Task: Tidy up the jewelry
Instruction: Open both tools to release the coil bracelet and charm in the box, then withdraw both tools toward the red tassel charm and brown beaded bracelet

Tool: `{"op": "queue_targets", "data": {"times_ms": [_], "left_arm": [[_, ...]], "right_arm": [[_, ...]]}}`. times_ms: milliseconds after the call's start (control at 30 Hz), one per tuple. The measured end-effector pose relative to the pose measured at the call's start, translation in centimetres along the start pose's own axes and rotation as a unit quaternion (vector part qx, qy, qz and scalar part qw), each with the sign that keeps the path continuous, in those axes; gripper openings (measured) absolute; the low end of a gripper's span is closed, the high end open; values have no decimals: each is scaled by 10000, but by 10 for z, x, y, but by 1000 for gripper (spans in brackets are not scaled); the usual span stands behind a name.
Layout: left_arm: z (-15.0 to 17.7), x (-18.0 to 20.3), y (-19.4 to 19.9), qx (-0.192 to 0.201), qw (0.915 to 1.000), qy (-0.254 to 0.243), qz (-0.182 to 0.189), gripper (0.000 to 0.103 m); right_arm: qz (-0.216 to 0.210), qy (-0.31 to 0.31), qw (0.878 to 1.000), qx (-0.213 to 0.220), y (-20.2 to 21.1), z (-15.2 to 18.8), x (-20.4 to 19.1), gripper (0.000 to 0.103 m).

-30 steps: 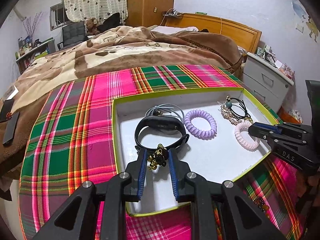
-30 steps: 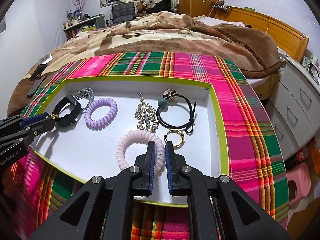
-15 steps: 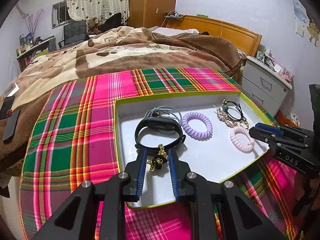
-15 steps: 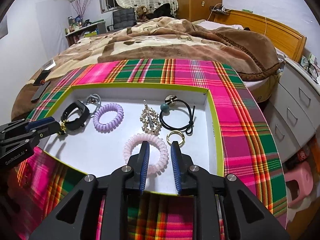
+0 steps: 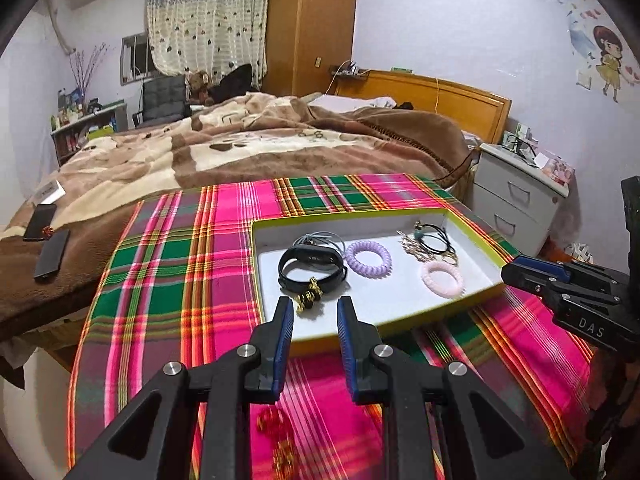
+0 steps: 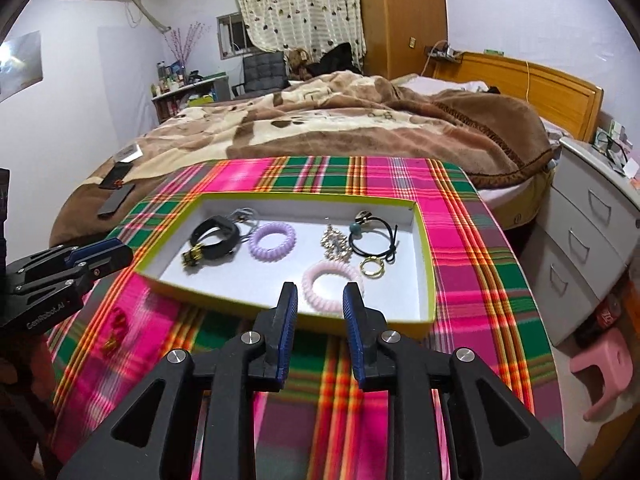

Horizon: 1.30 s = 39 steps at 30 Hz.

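A white tray with a yellow-green rim [image 5: 400, 330] [image 6: 426, 248] lies on the plaid cloth. In it are a black band [image 5: 310, 266] [image 6: 214, 236], a gold-and-black piece [image 5: 309, 298] [image 6: 193, 257], a purple coil tie [image 5: 368, 258] [image 6: 272, 242], a pink coil tie [image 5: 442, 279] [image 6: 330, 280], a rhinestone clip [image 6: 336, 242], a black elastic [image 6: 372, 236] and a gold ring [image 6: 371, 267]. My left gripper [image 5: 313, 314] [image 6: 100, 258] is open and empty at the tray's near left edge. My right gripper [image 6: 320, 302] [image 5: 532, 274] is open and empty before the pink tie.
Small red and gold pieces [image 5: 276, 432] [image 6: 114, 328] lie on the plaid cloth [image 5: 168, 280] outside the tray, blurred. A bed with a brown blanket [image 5: 240, 148] lies behind, phones [image 5: 50, 254] on it. A white drawer unit [image 5: 516, 204] and pink stool [image 6: 604, 364] stand right.
My left gripper let go of the gold-and-black piece, which now lies in the tray by the black band. Both grippers opened wider and drew back and up from the tray.
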<state>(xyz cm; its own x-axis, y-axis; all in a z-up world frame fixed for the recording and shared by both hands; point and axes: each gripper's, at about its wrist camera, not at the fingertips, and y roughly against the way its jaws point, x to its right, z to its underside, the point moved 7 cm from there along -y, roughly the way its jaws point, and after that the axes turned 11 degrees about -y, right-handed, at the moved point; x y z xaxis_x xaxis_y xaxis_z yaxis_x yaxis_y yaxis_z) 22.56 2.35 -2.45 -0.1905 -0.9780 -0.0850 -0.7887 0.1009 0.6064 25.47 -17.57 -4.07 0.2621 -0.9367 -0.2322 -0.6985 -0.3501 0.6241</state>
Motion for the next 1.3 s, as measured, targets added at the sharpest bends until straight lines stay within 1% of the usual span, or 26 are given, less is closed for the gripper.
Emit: {"op": "queue_targets", "data": {"times_ms": [133,167,267,300,467,600,833,1300], "left_arm": [[8,8,24,145,9999,-38,-28,22],[10,10,31,200,9998,-40,-32,22],[14,16,49,345,9993,-73,-75,22],[16,18,56,395,9991,-95,-93,22],[25,28,78,468,9986,-174,-165,22],[34,31,86,411,9990,-145,-132,22],[45,33,93,342,9992,-115,-143,22],[51,37,103,385,9990,-156,-169,22]], "right_arm": [[-58,58,9999,109,21,11,-8,25],[-96,50,9998,144,28,14,-10,26],[-225,61,9995,192,43,26,-17,39],[-251,85,9994,219,48,30,-20,39],[-310,52,9992,241,66,45,-23,40],[-331,-5,9992,218,75,55,-22,40],[-339,-77,9992,193,86,66,-20,40],[-340,-16,9993,180,96,76,-29,40]]}}
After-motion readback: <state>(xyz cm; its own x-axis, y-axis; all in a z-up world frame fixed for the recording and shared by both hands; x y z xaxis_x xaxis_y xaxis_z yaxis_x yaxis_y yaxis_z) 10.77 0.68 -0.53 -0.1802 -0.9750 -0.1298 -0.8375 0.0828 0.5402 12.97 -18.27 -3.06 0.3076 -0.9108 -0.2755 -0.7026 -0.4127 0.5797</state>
